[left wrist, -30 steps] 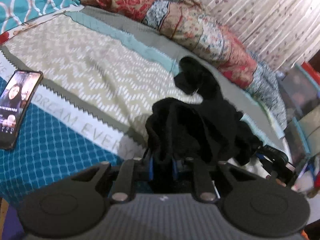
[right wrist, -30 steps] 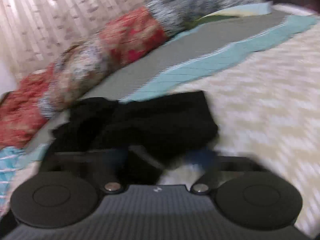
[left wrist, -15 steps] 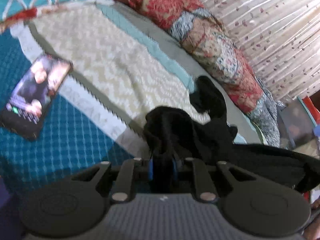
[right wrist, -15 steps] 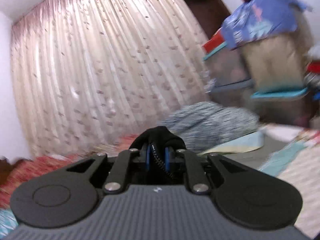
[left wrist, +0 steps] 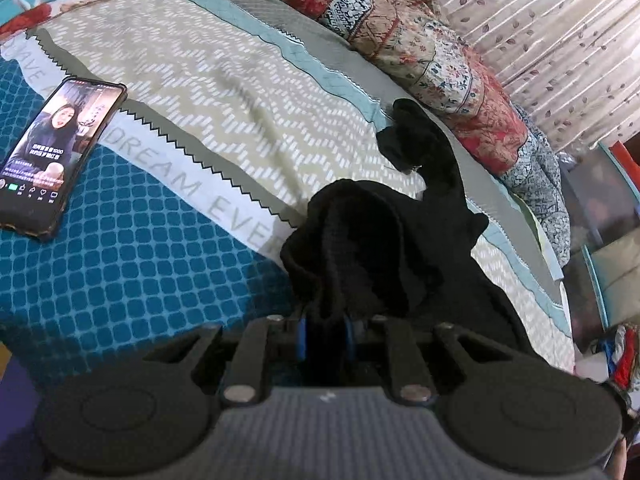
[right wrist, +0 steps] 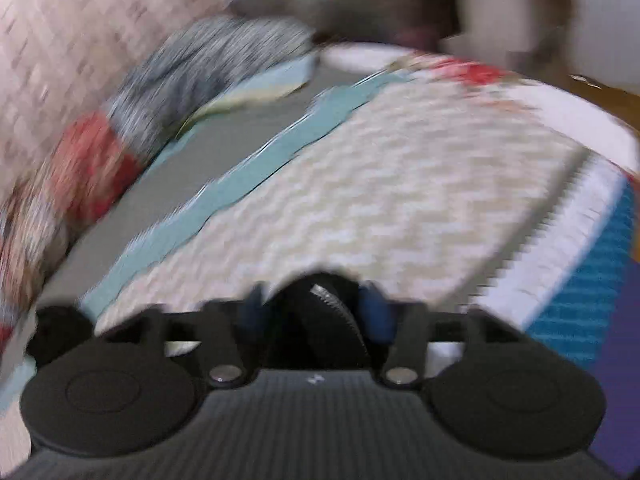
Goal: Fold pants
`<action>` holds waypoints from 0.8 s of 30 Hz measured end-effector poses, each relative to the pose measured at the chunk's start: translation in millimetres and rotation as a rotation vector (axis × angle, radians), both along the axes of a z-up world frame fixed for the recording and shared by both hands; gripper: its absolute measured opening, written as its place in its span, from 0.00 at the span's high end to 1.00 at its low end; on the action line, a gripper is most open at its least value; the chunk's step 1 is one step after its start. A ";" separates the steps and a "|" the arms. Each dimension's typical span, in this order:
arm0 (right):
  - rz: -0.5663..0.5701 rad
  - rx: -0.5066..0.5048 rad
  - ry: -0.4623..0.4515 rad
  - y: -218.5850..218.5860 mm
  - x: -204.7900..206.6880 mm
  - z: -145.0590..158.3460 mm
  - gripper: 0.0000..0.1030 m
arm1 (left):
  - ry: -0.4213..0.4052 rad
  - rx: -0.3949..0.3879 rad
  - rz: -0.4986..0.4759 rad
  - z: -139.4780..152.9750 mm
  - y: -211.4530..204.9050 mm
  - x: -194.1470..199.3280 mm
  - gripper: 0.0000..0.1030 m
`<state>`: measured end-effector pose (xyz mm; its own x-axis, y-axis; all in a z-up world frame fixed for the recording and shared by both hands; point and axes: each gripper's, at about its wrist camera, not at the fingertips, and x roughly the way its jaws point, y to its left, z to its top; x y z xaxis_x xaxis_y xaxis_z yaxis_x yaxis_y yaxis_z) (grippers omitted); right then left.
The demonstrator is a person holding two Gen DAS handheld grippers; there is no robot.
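Note:
The black pants (left wrist: 384, 240) lie bunched on the bed, with one end trailing up toward the pillows. My left gripper (left wrist: 325, 336) is shut on a fold of the pants just above the blue part of the bedspread (left wrist: 132, 256). In the blurred right wrist view, my right gripper (right wrist: 316, 312) holds black fabric (right wrist: 320, 320) between its blue fingers (right wrist: 374, 314), above the cream zigzag part of the bedspread (right wrist: 400, 200). The rest of the pants is hidden below the right gripper.
A phone (left wrist: 56, 156) with a lit screen lies on the bedspread at the left. Patterned pillows (left wrist: 432, 48) line the far side by the curtain (left wrist: 560, 32). Storage boxes (left wrist: 612, 240) stand beyond the bed's right end.
My right gripper swung from facing the curtain down over the bed, still holding the pants. My left gripper kept its hold and shifted slightly; the phone appears closer.

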<state>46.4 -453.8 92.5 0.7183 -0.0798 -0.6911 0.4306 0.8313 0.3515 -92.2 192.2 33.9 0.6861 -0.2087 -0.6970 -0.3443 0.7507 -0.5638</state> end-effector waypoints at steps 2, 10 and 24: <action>-0.062 0.042 -0.062 -11.3 -21.6 -3.2 0.15 | 0.016 0.019 -0.006 0.5 -3.1 2.9 0.85; 0.140 -0.114 -0.084 14.2 -76.2 -24.0 0.15 | 0.056 0.044 -0.024 4.7 -11.3 20.8 0.82; 0.043 -0.202 -0.272 -17.3 4.8 53.8 0.71 | 0.091 0.093 0.017 10.9 -21.4 15.6 0.83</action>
